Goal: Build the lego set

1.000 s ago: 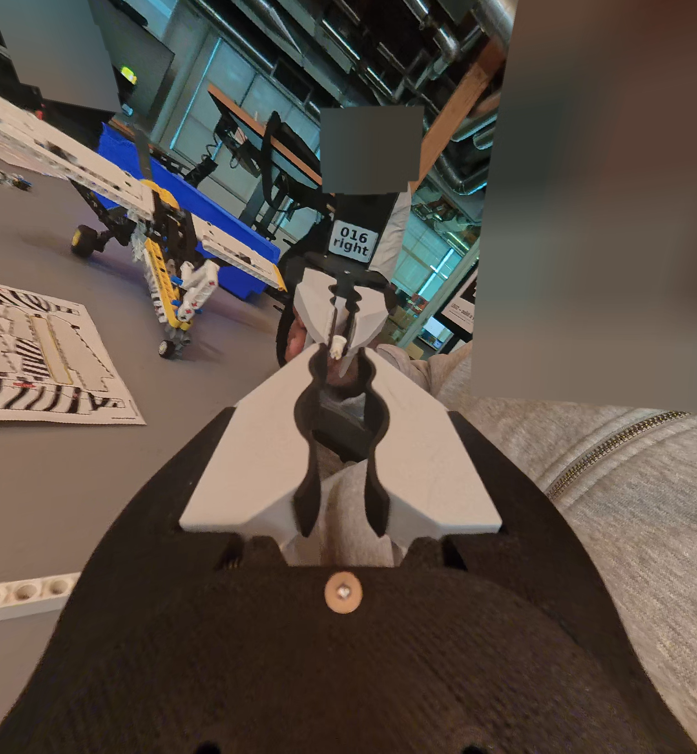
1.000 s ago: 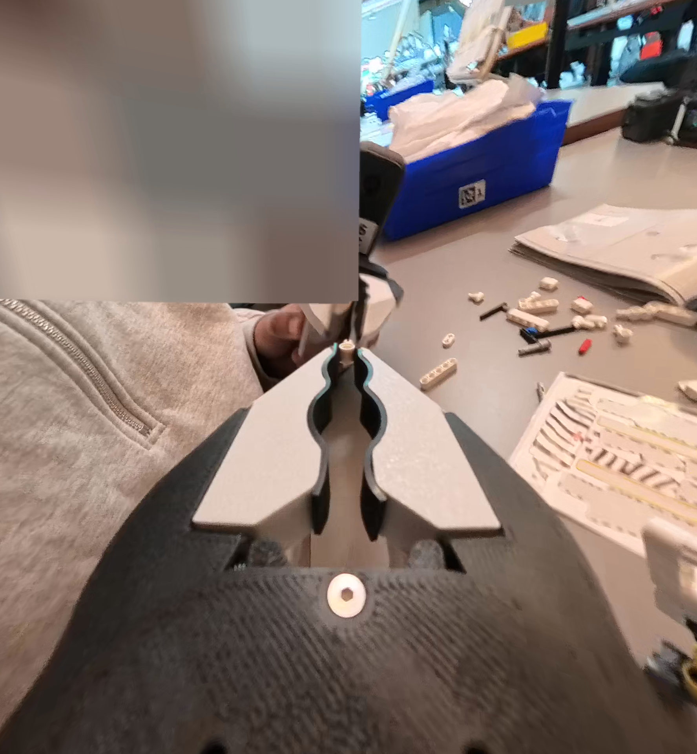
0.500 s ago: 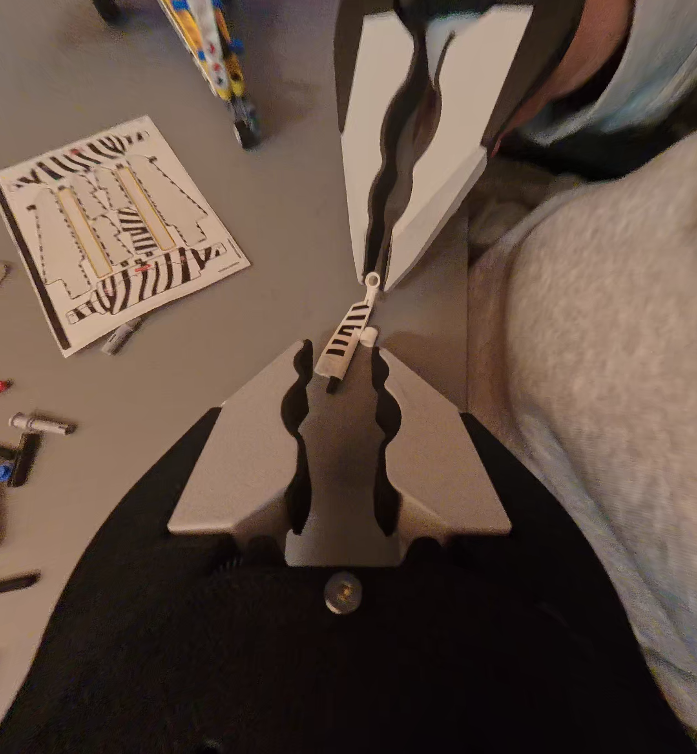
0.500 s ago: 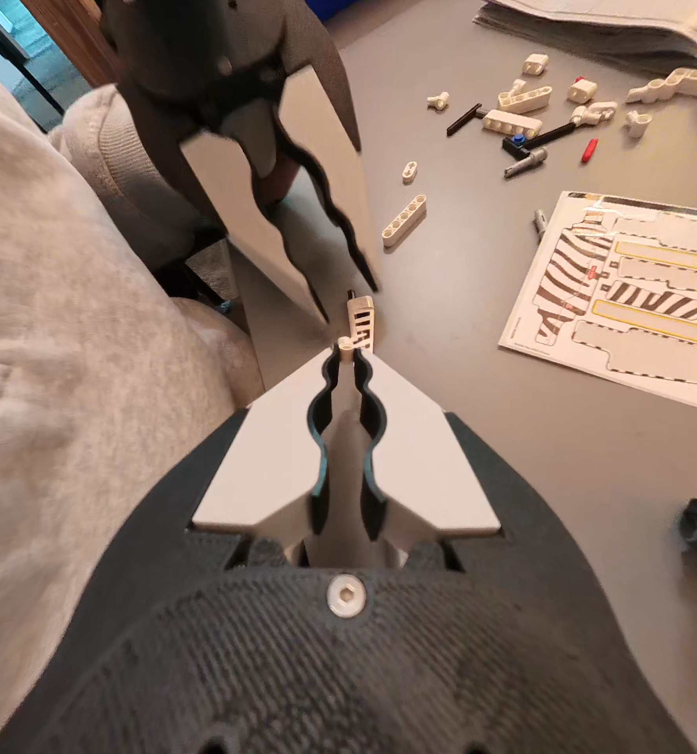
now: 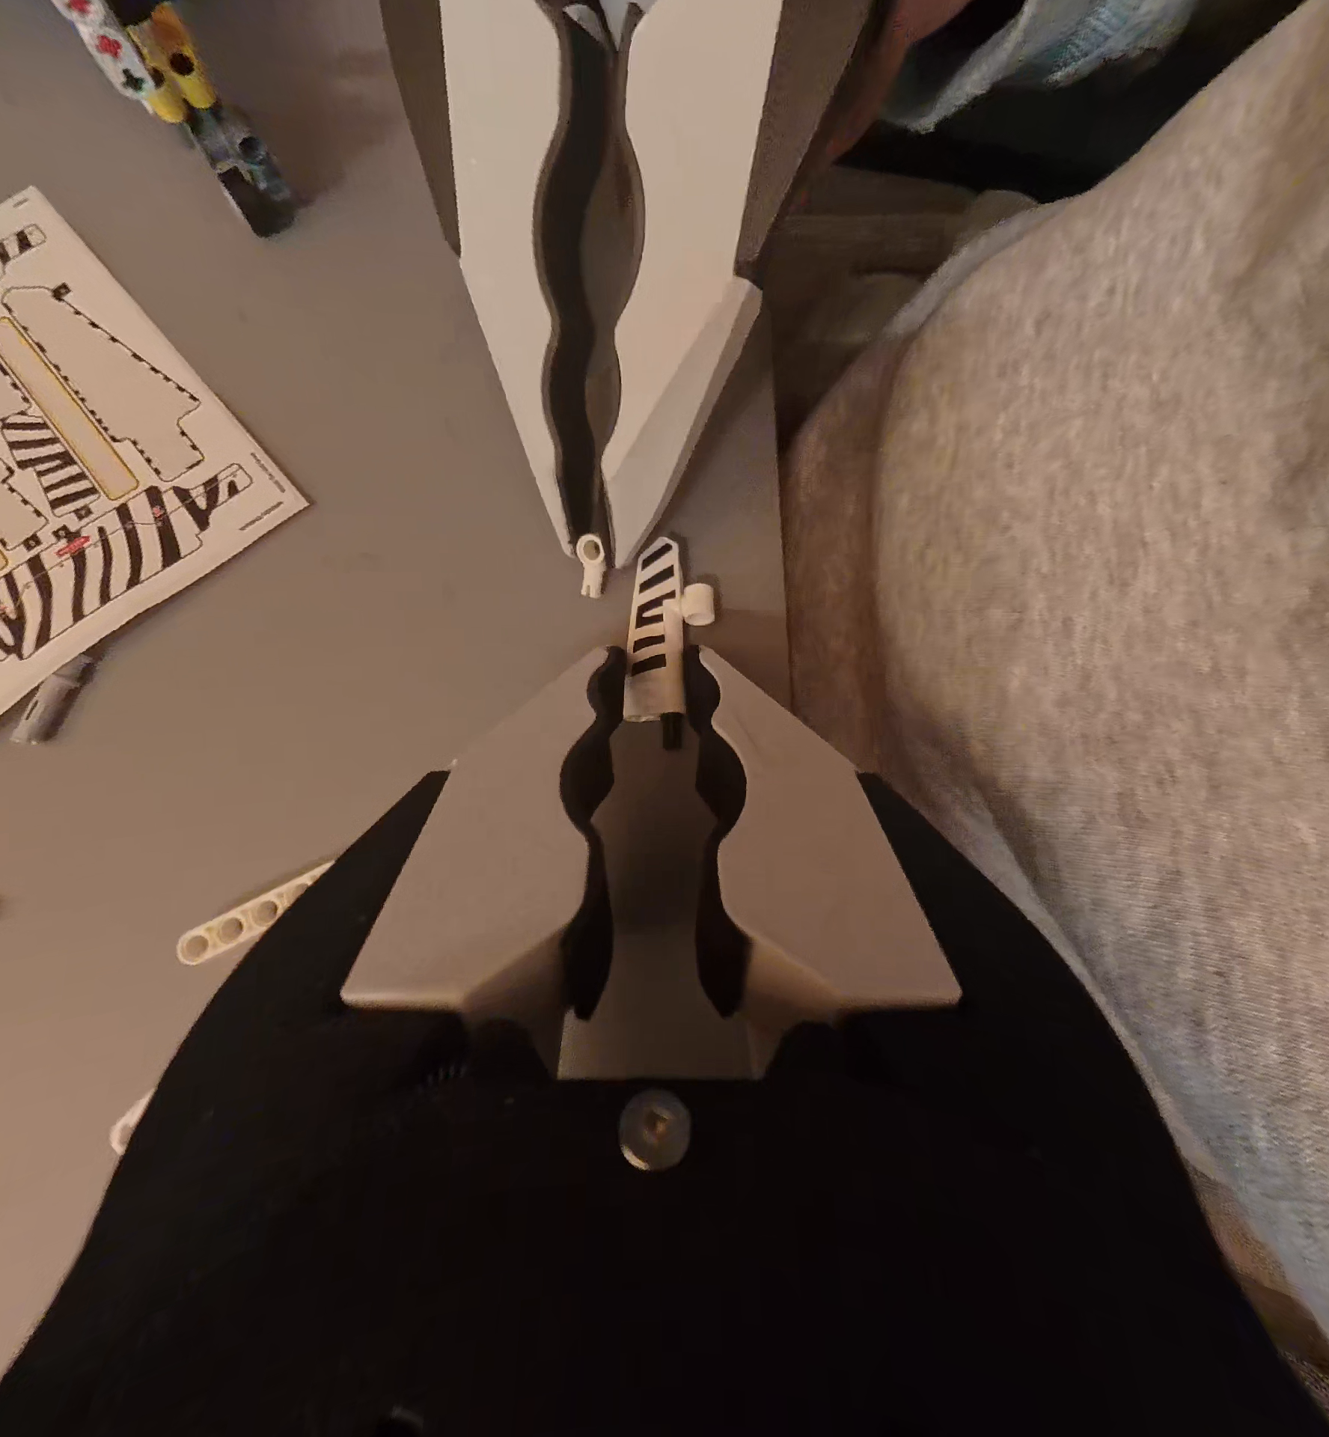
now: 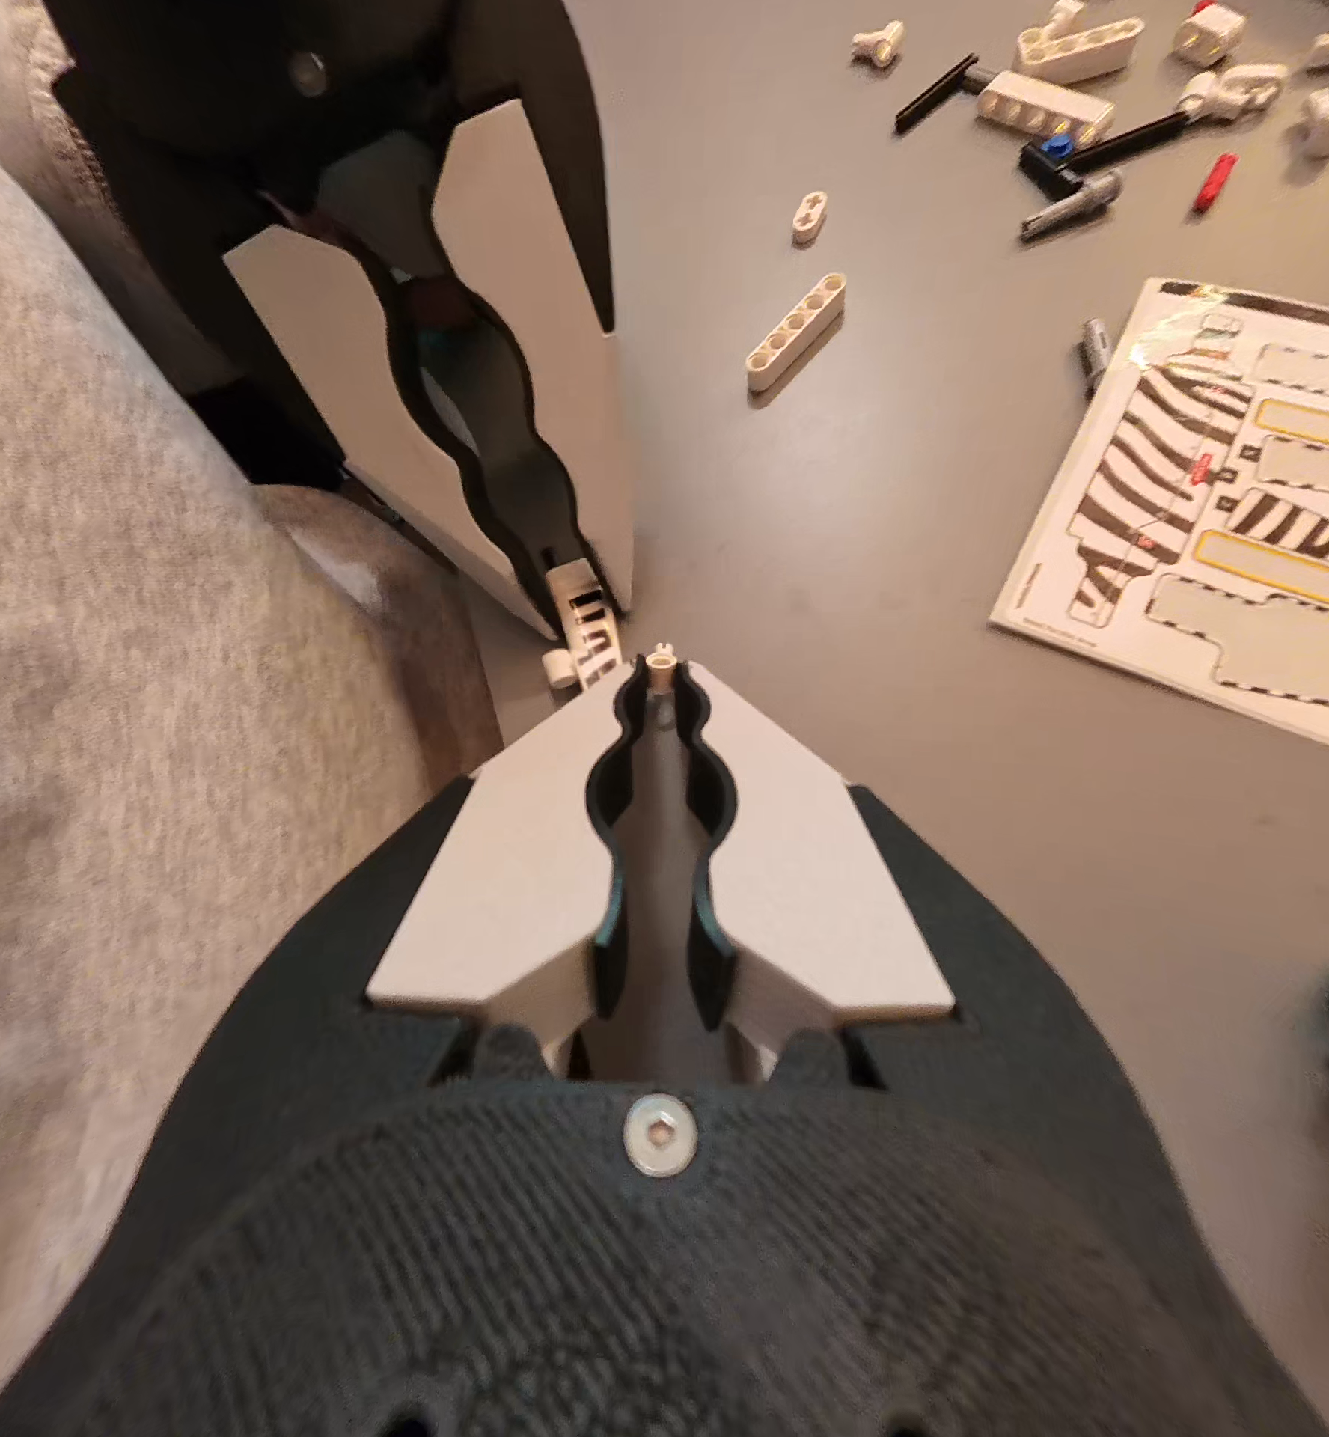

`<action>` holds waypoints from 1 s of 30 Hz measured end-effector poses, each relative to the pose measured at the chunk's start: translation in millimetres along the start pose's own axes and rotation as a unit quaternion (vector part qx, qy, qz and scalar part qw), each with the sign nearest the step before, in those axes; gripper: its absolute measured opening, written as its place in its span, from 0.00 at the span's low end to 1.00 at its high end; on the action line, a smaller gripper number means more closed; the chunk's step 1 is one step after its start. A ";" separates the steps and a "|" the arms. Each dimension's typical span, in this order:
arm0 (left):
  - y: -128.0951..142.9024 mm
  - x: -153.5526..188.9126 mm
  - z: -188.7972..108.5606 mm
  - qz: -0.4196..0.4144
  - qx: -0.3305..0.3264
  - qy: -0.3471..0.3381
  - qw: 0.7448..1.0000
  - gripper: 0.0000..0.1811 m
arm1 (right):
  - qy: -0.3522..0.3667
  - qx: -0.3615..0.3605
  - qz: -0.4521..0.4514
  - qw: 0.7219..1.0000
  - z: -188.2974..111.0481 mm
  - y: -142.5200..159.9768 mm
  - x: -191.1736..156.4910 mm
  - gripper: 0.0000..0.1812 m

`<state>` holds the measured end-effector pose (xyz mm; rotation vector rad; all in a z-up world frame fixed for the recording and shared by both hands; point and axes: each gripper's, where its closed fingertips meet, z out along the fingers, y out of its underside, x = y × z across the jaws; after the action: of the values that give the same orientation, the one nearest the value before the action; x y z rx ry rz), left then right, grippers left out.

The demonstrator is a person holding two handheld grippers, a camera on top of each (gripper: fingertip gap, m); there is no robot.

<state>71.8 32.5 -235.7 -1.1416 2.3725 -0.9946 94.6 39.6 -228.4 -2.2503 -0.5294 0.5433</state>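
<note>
The left gripper has its jaws partly open, and a white piece with black stripes sits between the tips. I cannot tell if the jaws are squeezing it. A small white round bit sticks out of its side, and a black pin pokes out of its back end.

The right gripper has its jaws closed on a little white peg piece. The two grippers point at each other, tip to tip, just above the grey tabletop. The peg piece is just beside the striped piece, but they are not touching.

On the tabletop lie a sticker sheet with zebra stripes, a white beam with holes, and a bunch of loose small parts farther away. A grey sweater is close by.
</note>
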 end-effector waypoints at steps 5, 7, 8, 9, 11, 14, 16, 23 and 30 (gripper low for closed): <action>0.0 15.3 -0.3 -0.016 0.002 0.008 1.000 0.10 | 0.008 0.006 -0.016 1.000 -4.4 4.4 -7.7 0.03; -0.1 18.8 -0.1 -0.020 0.002 0.001 1.000 0.17 | 0.005 0.015 -0.015 1.000 -6.1 5.0 -11.8 0.03; 0.3 19.6 -0.2 -0.019 0.001 -0.007 1.000 0.22 | 0.004 0.023 -0.013 1.000 -7.0 4.7 -13.5 0.03; 1.0 21.5 -0.3 -0.015 -0.001 -0.013 1.000 0.23 | 0.001 0.031 -0.011 0.999 -8.2 4.3 -15.5 0.03; 3.7 24.1 -0.4 0.003 -0.007 -0.032 0.999 0.25 | 0.000 0.044 -0.006 0.999 -10.6 4.1 -18.1 0.03; 7.3 26.8 -0.1 0.037 -0.017 -0.064 0.997 0.24 | 0.003 0.066 -0.004 0.998 -15.0 2.1 -20.2 0.03; 7.6 27.8 -0.1 0.051 -0.018 -0.084 0.995 0.21 | 0.004 0.079 -0.001 0.997 -17.9 1.4 -21.2 0.03; 4.4 26.4 1.4 0.076 -0.008 -0.148 0.986 0.09 | 0.002 0.125 0.018 0.992 -28.5 -0.2 -24.1 0.03; -10.0 32.2 -1.0 0.076 0.020 -0.159 0.984 0.09 | -0.007 0.142 0.024 0.990 -33.6 0.8 -27.4 0.03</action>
<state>56.6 3.5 -227.6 -1.0020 2.1380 -0.7432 89.9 5.6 -201.9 -1.9937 -0.3791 0.6174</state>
